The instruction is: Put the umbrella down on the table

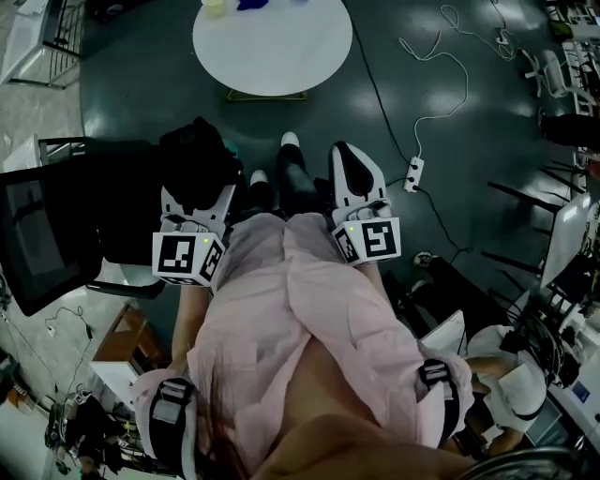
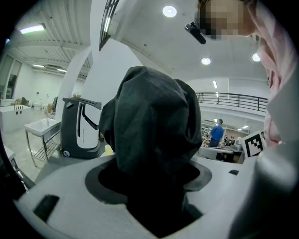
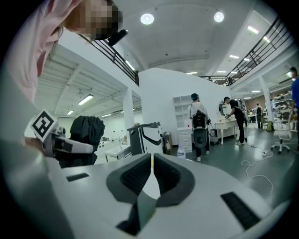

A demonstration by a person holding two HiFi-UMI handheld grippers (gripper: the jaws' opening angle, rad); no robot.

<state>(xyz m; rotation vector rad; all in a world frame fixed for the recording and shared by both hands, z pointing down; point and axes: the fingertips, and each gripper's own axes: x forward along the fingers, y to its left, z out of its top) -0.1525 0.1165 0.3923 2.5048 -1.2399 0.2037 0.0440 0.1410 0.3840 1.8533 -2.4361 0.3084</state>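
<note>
Umbrella [image 1: 195, 155] is a folded-up black bundle of fabric, nowhere near set down. It's up in the air on the near side of the round white table [image 1: 272, 70], well apart from it, with dark floor [image 1: 141, 75] between the two.

Stuff around, big to small:
- The table is mostly bare on top. There are just a couple of small yellow and blue bits [image 1: 216, 7] at its far edge, so the near rim has loads of room.
- A black chair [image 1: 42, 234] sits off to the left of the table, on the near side, close beside the left gripper.
- A white cable [image 1: 441, 89] runs across the floor right of the table, down to a power strip [image 1: 413, 174].
- The person's shoes [image 1: 290, 141] are just short of the table's near edge.

Left gripper [image 1: 199, 199] points toward the table, tongs clamped on the umbrella, and the fabric bulges out above the jaws in its own view [image 2: 149, 126]. Right gripper [image 1: 356, 183] is held level beside it, also aimed tableward. Its tongs are pinched together with nothing in them [image 3: 151, 179].
</note>
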